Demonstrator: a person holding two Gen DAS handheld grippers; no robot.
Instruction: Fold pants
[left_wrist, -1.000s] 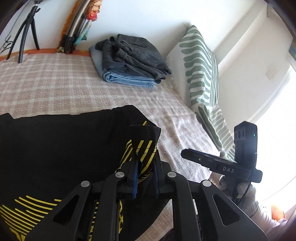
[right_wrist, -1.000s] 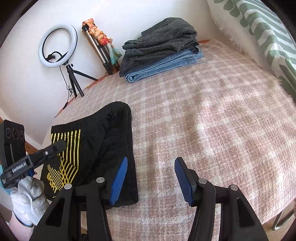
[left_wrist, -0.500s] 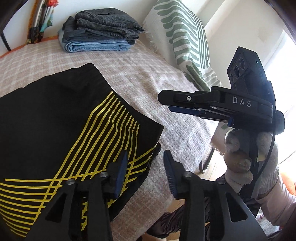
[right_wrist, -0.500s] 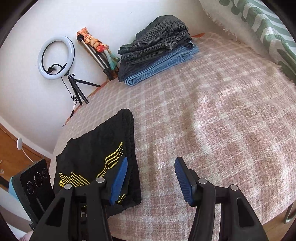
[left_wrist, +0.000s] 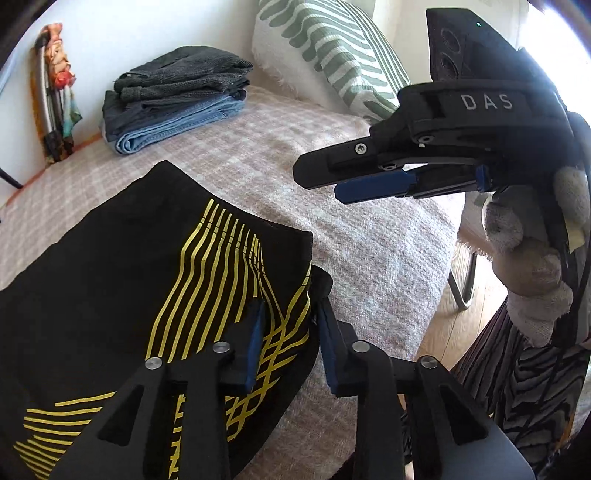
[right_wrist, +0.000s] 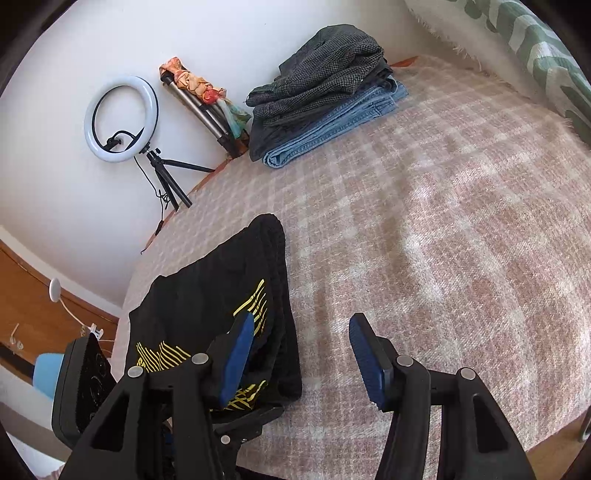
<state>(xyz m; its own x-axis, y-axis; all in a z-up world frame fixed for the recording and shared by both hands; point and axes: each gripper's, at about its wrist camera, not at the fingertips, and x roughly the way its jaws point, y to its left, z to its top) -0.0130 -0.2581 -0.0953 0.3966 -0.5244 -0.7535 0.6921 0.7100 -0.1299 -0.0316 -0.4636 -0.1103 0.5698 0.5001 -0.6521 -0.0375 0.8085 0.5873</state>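
Black pants with yellow stripes (left_wrist: 122, 280) lie folded on the plaid bed cover near the front edge; they also show in the right wrist view (right_wrist: 221, 302). My left gripper (left_wrist: 290, 338) is open, its jaws over the near right corner of the pants, holding nothing. My right gripper (right_wrist: 301, 356) is open and empty, over the pants' right edge and the bare cover. It shows from the side in the left wrist view (left_wrist: 332, 181), hovering above the bed to the right of the pants.
A stack of folded grey pants and jeans (right_wrist: 325, 96) sits at the far side of the bed (right_wrist: 461, 206). A green-striped pillow (left_wrist: 332, 55) leans at the right. A ring light on a tripod (right_wrist: 122, 118) stands by the wall. The bed's front edge is close.
My left gripper let go of the pants' corner and opened; the folded flap now lies flat. The right gripper came closer to the left one above the bed.
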